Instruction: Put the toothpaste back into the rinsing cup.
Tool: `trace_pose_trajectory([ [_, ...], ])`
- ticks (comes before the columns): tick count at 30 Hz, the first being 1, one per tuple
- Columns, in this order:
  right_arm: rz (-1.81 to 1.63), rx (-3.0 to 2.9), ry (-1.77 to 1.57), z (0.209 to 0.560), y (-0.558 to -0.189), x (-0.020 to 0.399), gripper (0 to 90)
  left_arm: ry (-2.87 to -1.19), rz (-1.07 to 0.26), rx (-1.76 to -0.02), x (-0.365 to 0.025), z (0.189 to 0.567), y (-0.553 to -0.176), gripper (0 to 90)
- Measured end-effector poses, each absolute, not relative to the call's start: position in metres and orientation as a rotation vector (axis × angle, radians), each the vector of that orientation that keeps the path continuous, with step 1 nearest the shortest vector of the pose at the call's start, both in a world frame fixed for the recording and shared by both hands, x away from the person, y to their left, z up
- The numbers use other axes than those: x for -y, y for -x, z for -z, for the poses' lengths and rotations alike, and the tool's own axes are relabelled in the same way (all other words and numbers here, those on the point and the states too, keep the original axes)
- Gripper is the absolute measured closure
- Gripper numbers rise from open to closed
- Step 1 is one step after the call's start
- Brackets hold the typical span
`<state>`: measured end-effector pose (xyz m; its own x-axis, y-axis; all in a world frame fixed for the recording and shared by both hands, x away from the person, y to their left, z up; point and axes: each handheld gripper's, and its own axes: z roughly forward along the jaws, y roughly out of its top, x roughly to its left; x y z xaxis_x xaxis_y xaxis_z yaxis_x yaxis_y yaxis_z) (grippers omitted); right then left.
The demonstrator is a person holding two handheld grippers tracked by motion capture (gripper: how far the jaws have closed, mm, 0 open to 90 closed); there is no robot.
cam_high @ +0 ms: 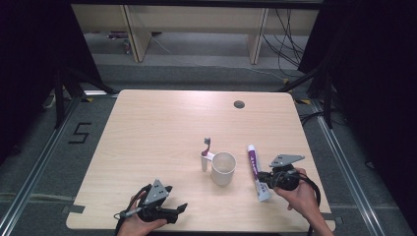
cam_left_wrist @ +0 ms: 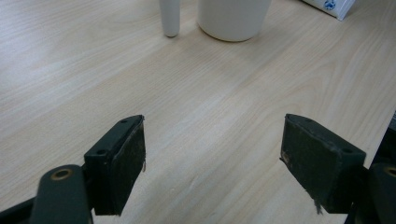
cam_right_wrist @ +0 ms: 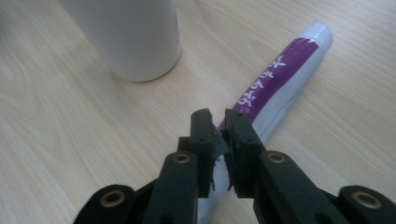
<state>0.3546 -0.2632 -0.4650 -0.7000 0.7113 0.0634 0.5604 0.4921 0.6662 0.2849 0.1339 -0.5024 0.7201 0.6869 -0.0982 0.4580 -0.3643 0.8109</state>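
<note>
Right gripper point(cam_right_wrist: 219, 122) clamps lying toothpaste tube point(cam_right_wrist: 280, 79)

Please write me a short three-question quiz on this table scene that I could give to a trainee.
1. True or false: the left gripper has its jaws closed on the white cup.
2. What lies between the right gripper's jaws? A) the toothbrush B) the toothpaste tube C) nothing
3. Fill in: the toothbrush stands ____ against the cup's left side.

Key:
1. False: its jaws stand wide apart over bare table.
2. B: the jaws are nearly together over the tube's flat end, which lies on the table.
3. Upright, bristles at the top.
</note>
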Motion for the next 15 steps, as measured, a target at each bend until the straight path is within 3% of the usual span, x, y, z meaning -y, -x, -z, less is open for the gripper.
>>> trace_pose_trajectory([
  [15,-0.966,-2.654,-0.983,0.483,-0.349,0.246,88.1,-2.031,-0.328,-0.867,-0.134,0.503,-0.285,21.8],
])
